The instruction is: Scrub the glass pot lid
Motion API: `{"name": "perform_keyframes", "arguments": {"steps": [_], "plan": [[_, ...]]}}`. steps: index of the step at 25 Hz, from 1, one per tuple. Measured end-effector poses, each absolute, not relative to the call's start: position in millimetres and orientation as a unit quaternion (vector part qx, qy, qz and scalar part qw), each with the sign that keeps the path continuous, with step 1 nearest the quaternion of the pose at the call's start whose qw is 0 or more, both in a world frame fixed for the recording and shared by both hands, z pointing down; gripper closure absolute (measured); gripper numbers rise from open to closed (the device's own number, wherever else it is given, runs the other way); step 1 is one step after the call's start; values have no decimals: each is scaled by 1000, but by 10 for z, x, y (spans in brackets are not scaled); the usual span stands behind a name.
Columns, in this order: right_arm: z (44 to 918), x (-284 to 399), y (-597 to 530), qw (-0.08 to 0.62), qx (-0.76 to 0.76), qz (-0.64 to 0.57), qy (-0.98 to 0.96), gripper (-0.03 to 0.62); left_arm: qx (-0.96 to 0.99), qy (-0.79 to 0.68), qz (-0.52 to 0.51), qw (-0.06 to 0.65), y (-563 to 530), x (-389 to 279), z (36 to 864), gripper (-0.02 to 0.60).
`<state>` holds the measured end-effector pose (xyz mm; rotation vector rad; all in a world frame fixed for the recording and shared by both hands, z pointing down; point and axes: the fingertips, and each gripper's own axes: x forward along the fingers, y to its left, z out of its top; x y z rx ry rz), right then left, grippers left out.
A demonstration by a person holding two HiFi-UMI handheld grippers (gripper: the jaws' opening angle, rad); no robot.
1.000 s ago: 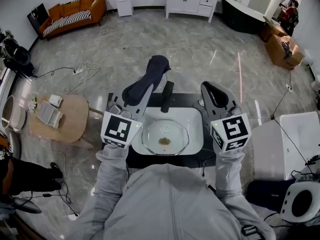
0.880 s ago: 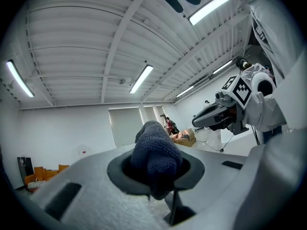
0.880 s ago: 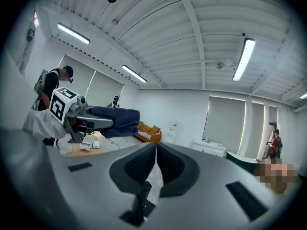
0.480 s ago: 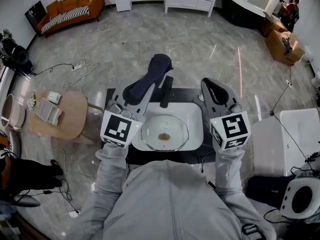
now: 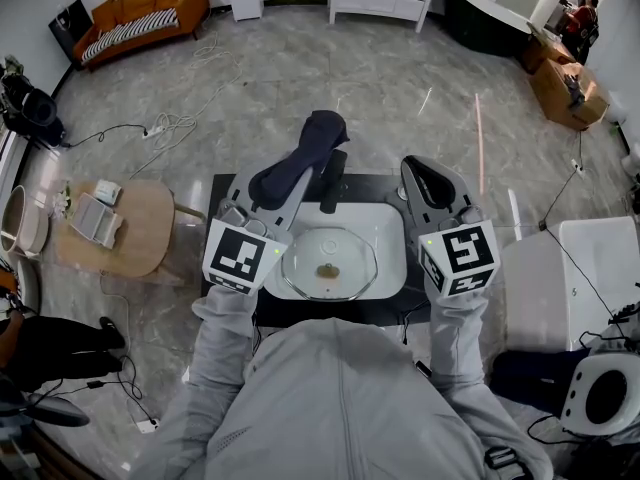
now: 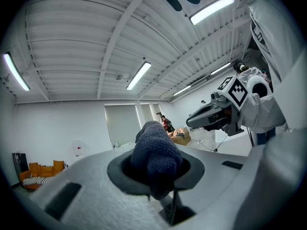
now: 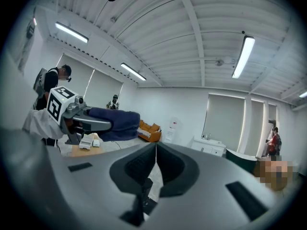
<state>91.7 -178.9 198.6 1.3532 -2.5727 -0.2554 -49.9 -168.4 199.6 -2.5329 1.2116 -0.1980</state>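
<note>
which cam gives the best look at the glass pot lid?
Head view: the glass pot lid lies whole in the sink. Neither gripper view shows it: left sees only its clamped cloth, right its own shut jaws.

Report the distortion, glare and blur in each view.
Head view: edges bend, glass pot lid sharp. Left gripper view: fisheye, dark corners, glaring ceiling tubes, cloth crisp. Right gripper view: same fisheye, mosaic patch at right.

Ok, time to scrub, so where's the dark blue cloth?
Head view, centre-left: the dark blue cloth is clamped in the left gripper, over the white sink's far left corner, beyond the round glass pot lid.
</note>
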Motion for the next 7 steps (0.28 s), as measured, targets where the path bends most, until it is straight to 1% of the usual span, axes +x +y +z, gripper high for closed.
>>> {"name": "perform_keyframes", "arguments": {"steps": [7], "plan": [[1985,891,-1765,115,461,-84,-876,563,-890,422,-69,160,-1661,-510,1970,495]]}}
